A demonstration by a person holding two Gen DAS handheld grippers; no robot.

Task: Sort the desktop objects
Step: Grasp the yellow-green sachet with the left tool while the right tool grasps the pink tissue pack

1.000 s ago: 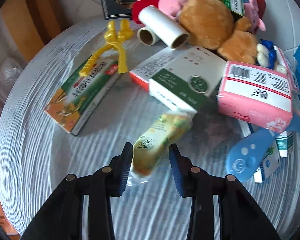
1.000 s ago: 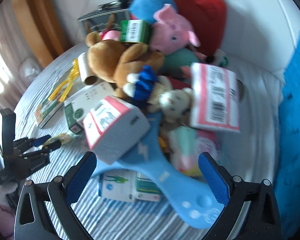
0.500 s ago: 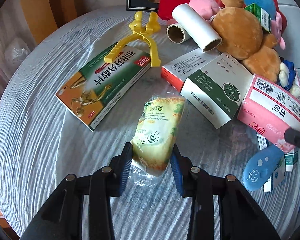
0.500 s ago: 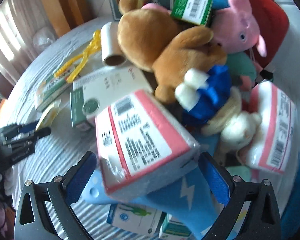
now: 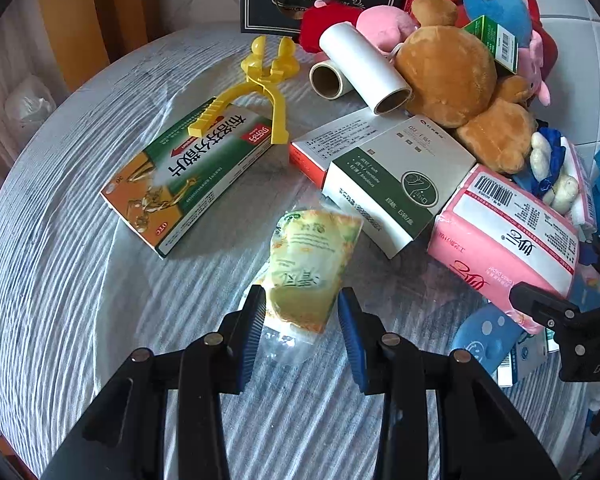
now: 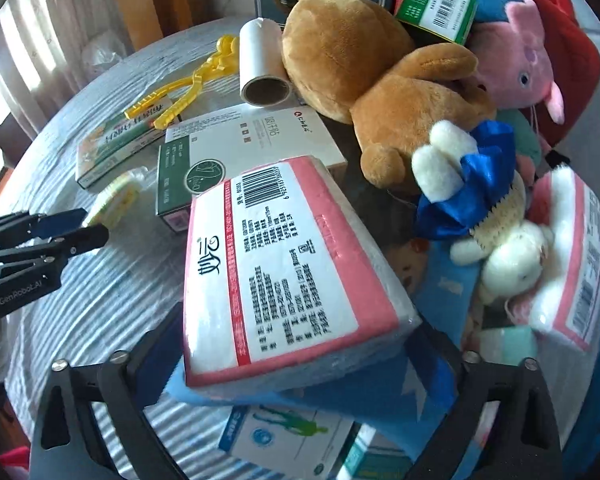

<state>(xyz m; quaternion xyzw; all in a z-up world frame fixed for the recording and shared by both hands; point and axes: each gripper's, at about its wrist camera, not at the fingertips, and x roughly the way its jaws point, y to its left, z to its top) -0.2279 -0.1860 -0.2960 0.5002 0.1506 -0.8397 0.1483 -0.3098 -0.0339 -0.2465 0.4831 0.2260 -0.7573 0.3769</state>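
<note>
A yellow-green snack packet lies flat on the table; it also shows in the right wrist view. My left gripper is open, its blue pads on either side of the packet's near end, apart from it. A pink tissue pack lies between the wide-open jaws of my right gripper, whose tips are hidden under the pack. The pack also shows in the left wrist view, with the right gripper's finger against its near corner.
A green-orange medicine box, yellow tongs, a white-green box, two paper rolls, a brown plush bear, a pink pig plush and a blue paddle-shaped toy crowd the round table.
My left gripper set the snack packet down flat and opened off it. My right gripper moved in close around the pink tissue pack.
</note>
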